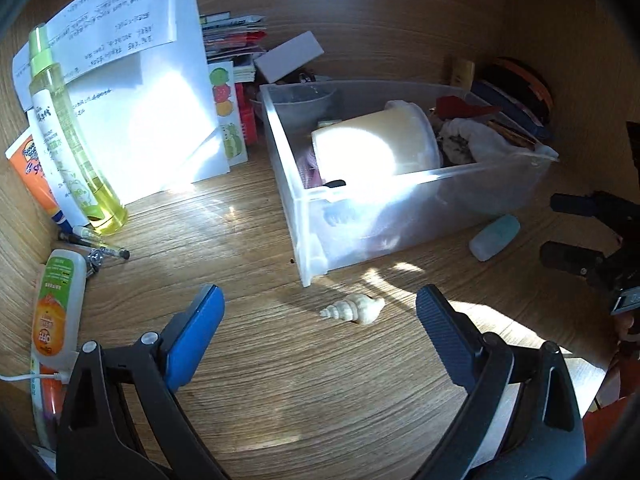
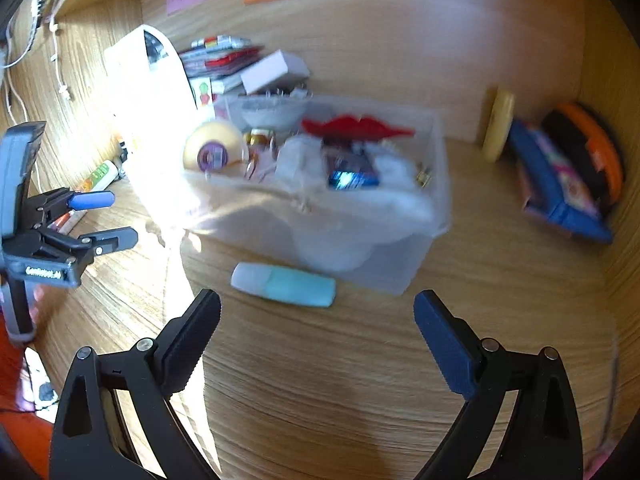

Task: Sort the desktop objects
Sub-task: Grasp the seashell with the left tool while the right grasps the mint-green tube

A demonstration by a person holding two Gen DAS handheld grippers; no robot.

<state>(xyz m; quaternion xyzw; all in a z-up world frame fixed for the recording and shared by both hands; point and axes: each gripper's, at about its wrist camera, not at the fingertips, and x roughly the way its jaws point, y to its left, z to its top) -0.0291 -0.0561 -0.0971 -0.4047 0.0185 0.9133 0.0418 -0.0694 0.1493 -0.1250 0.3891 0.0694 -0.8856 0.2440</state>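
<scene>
I am holding my left gripper (image 1: 320,316) wide open and empty around the shell (image 1: 354,309), low in the frame. My right gripper (image 2: 318,312), open and empty too, is facing the little bottle (image 2: 286,285) mid-frame. I should be closing gently.

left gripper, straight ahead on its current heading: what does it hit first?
Most likely the seashell, lying on the desk just beyond the open left gripper and roughly centred between its fingers. Behind it stands the clear plastic bin. If the gripper passes above the shell, the bin comes first; depth is unclear.
</scene>
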